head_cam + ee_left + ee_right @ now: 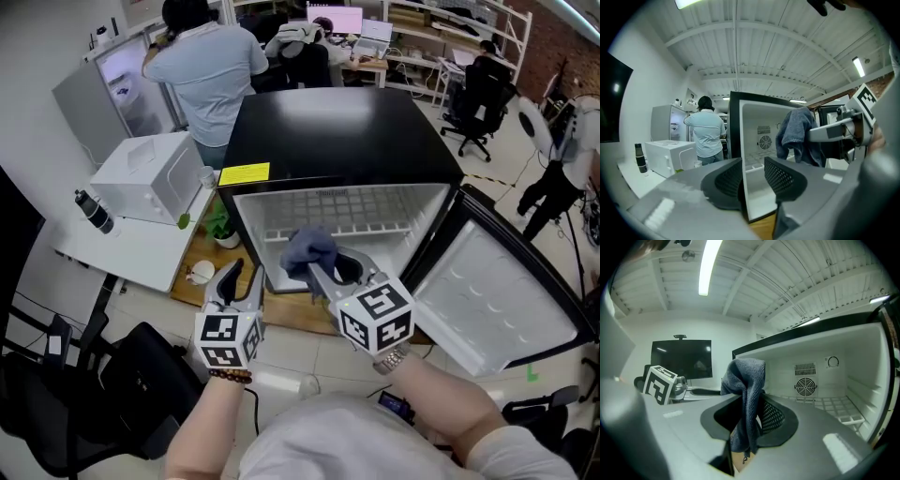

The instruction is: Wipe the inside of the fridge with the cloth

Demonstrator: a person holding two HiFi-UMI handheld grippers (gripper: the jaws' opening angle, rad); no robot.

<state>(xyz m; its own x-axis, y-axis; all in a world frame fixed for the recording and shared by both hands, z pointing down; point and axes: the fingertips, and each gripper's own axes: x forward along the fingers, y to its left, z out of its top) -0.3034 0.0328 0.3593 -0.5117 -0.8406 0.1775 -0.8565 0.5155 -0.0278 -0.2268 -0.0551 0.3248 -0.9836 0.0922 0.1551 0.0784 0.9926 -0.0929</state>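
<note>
Right gripper view tells it best: the fingers of the right gripper stand narrow, pinched on the grey-blue cloth, which bunches above them and hangs down between them. Just beyond the fingertips opens the white inside of the fridge, with its wire shelf and back-wall vent ahead and a little to the right. The cloth hangs at the mouth and touches no wall that I can see.

Off to the left, the left gripper holds its fingers moderately apart with nothing pressed between them. The fridge's left front edge shows through the gap, seemingly just beyond. In the head view both grippers sit at the front of the opening, and the door stands swung wide to the right of them.

By my reckoning the fridge is open and the cloth is in hand, but the wiping itself, of floor, walls and shelf, is all left to do.
</note>
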